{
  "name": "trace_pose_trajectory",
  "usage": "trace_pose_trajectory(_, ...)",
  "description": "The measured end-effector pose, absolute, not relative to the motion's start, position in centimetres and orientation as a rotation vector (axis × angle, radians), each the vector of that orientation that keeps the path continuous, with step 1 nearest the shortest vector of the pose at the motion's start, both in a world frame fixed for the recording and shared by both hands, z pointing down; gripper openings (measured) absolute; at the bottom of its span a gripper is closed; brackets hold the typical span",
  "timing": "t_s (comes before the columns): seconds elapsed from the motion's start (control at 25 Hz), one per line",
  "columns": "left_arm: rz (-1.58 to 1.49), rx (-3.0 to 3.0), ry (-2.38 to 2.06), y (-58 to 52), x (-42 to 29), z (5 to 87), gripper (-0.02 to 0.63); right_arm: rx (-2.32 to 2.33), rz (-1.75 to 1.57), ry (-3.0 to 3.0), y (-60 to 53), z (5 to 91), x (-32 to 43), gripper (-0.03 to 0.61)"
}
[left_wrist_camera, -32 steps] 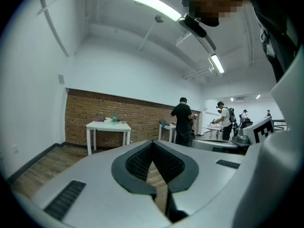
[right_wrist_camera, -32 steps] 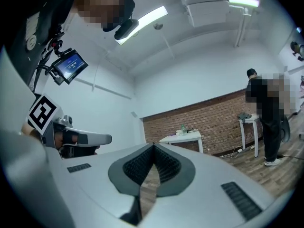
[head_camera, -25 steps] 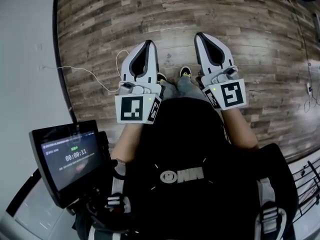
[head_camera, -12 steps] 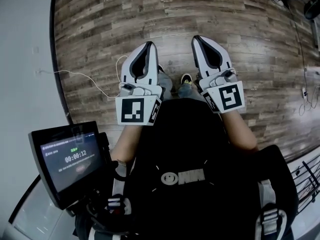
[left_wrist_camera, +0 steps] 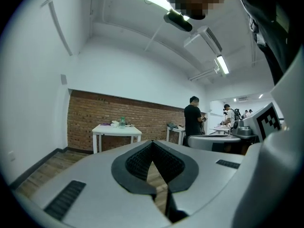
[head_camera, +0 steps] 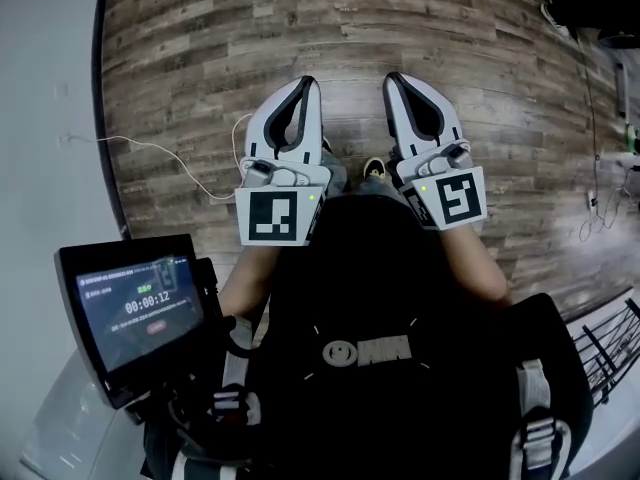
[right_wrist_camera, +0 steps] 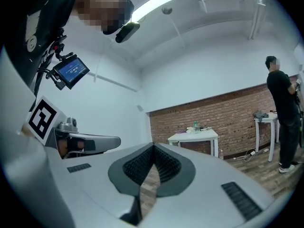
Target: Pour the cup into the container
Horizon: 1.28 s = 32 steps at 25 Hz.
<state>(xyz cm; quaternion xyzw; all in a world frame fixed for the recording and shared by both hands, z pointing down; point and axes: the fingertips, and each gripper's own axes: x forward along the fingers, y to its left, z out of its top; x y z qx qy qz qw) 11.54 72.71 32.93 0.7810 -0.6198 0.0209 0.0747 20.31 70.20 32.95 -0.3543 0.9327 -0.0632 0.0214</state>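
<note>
My left gripper [head_camera: 309,83] and right gripper [head_camera: 392,76] are held side by side at chest height over the wooden floor [head_camera: 200,58], both shut with nothing between the jaws. In the left gripper view the left gripper [left_wrist_camera: 153,142] points level across the room at a far white table [left_wrist_camera: 116,128] before a brick wall. A greenish bottle-like thing [left_wrist_camera: 122,121] and other small items stand on it, too far off to identify. The right gripper [right_wrist_camera: 153,145] faces the same table [right_wrist_camera: 194,137]. No cup or container can be made out.
A tablet [head_camera: 140,308] with a running timer hangs at my left hip. A white cable [head_camera: 160,148] trails over the floor by the white wall. A person in black [left_wrist_camera: 193,120] stands at further tables to the right, also seen in the right gripper view [right_wrist_camera: 280,108].
Both grippers have travelled forward together over the floor, staying shut and side by side. The floorboards and cable have shifted in the head view. The timer has ticked on.
</note>
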Motion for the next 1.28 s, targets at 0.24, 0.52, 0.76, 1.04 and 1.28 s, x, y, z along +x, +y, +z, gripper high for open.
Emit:
trace_pose_trajectory(0.24, 0.041, 2.343, -1.829, 71.6, 9.7, 33.1, -0.002, -1.201, -0.213, 2.898, 68.3, 33.7, 19.6, 0.0)
trace_pose_trajectory(0.52, 0.035, 2.363, -1.775, 70.1, 9.4, 33.3, -0.002, -1.261, -0.215, 2.879, 66.9, 33.9, 19.4, 0.0)
trace_pose_trajectory(0.76, 0.058, 2.366, -1.788, 68.2, 11.1, 33.4, -0.002, -1.253, -0.236, 2.86, 65.2, 34.1, 21.1, 0.0)
trace_pose_trajectory(1.04, 0.1, 2.308, -1.84, 62.1, 16.9, 33.2, -0.002, -1.17, -0.308, 2.822, 59.5, 34.8, 26.7, 0.0)
trace_pose_trajectory(1.28, 0.132, 2.303, -1.851, 57.1, 19.1, 32.0, -0.002, -1.153, -0.34, 2.802, 54.5, 34.7, 28.7, 0.0)
